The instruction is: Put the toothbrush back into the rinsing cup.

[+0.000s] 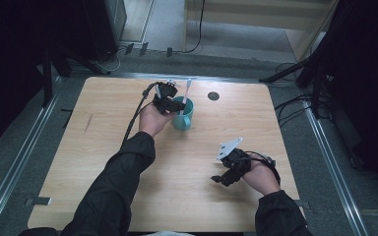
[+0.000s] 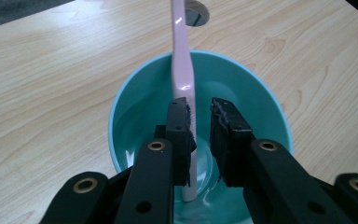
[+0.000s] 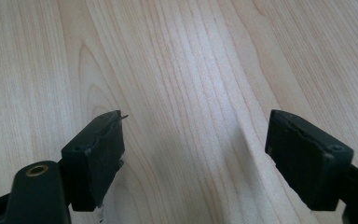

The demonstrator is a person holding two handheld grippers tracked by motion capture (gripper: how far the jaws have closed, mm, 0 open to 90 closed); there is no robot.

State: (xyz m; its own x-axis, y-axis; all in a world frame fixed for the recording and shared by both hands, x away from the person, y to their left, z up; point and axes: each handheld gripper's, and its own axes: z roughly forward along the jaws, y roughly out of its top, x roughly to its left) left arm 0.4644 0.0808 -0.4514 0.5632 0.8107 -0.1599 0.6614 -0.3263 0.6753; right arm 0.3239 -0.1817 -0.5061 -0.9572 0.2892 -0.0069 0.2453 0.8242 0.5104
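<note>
A teal cup (image 1: 183,118) stands on the far middle of the wooden table (image 1: 103,147). A pink toothbrush (image 1: 187,90) stands in it and leans toward the far rim. My left gripper (image 1: 171,101) hovers over the cup's near-left rim. In the left gripper view the cup (image 2: 135,88) lies below my left gripper (image 2: 203,122). The jaws stand slightly apart with an empty gap between them. The toothbrush (image 2: 182,60) runs down past the left jaw's inner edge to the cup's bottom. My right gripper (image 1: 222,178) sits low at the near right, and it (image 3: 196,140) is wide open over bare wood.
A round dark cable hole (image 1: 213,96) lies in the table just right of the cup, also in the left gripper view as the hole (image 2: 196,14) beyond the rim. Metal rails run along both sides of the table, and stands and cables sit on the floor beyond.
</note>
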